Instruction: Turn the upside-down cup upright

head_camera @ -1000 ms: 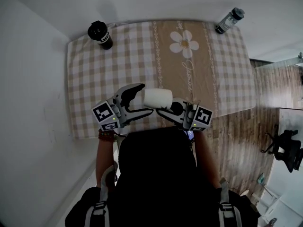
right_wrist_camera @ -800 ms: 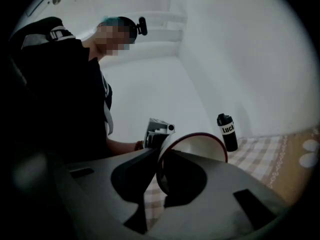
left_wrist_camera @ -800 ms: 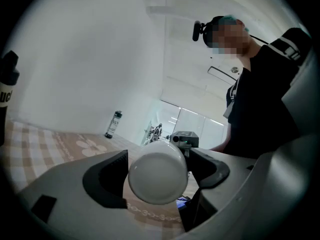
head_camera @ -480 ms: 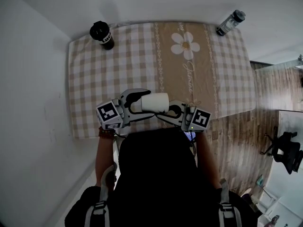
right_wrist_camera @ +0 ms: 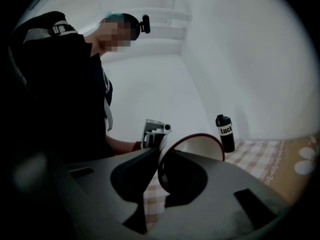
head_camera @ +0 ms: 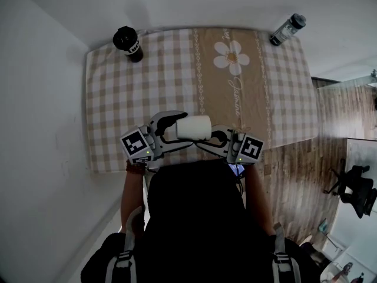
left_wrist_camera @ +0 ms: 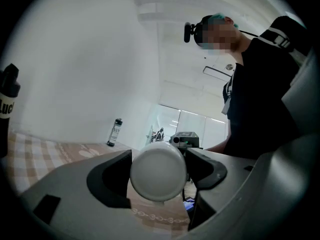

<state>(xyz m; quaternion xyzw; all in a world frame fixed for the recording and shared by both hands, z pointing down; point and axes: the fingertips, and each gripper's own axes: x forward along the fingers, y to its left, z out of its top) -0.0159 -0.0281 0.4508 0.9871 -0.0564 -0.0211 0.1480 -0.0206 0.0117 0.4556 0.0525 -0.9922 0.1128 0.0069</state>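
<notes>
The cup (head_camera: pixel 194 126) is held level between both tools, probably for a regrip. Its base end is clasped by the left gripper (left_wrist_camera: pixel 159 170), jaws wide and just drawn in. Its rim is pinched by the right gripper (right_wrist_camera: pixel 159 159), whose jaws have just been easing apart.

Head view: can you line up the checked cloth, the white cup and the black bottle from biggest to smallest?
1. checked cloth, by far.
2-3. white cup and black bottle look about alike; the cup is nearer the camera, so no ranking.
</notes>
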